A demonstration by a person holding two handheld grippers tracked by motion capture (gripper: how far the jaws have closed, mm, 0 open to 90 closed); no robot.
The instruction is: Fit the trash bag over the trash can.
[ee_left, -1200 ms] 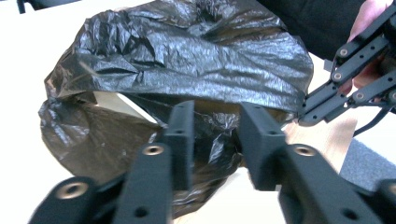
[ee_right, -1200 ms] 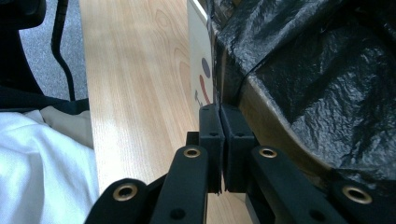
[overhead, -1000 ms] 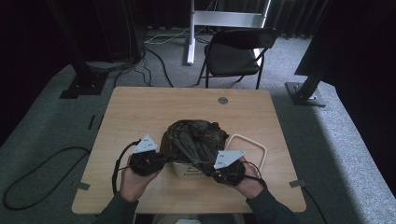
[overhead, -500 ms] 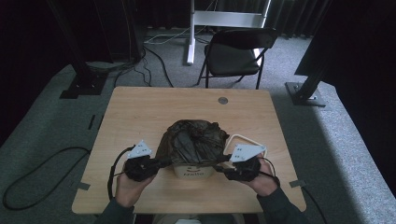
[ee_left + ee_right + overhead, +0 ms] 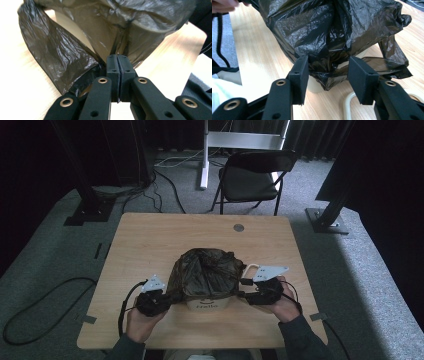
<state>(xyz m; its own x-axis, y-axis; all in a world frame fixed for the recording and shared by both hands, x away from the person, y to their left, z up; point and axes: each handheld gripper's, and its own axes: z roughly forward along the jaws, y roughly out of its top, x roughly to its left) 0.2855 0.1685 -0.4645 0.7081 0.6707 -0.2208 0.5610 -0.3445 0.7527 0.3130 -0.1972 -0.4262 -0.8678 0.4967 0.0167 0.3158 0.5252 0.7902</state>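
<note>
A black plastic bag [image 5: 205,272] is draped over a small cream bin [image 5: 206,306] near the table's front edge. At the bin's left side, my left gripper [image 5: 172,296] is shut on the bag's lower edge; in the left gripper view the pads [image 5: 117,58] pinch the film [image 5: 60,57] tight. My right gripper [image 5: 245,292] is at the bin's right side. Its jaws [image 5: 328,67] have just been opening and now stand apart. A loose fold of bag [image 5: 324,27] hangs between them, not pressed, and the bin wall [image 5: 315,86] shows below it.
A white wire loop [image 5: 248,268] lies on the wooden table [image 5: 150,245] by my right gripper. A round metal disc [image 5: 238,227] sits near the far edge. A black folding chair [image 5: 252,175] stands beyond the table, with cables on the floor to the left.
The right gripper has let go of the bag, opened, and drawn back to the right. The left gripper has sunk a little, still pinching the bag's edge.
</note>
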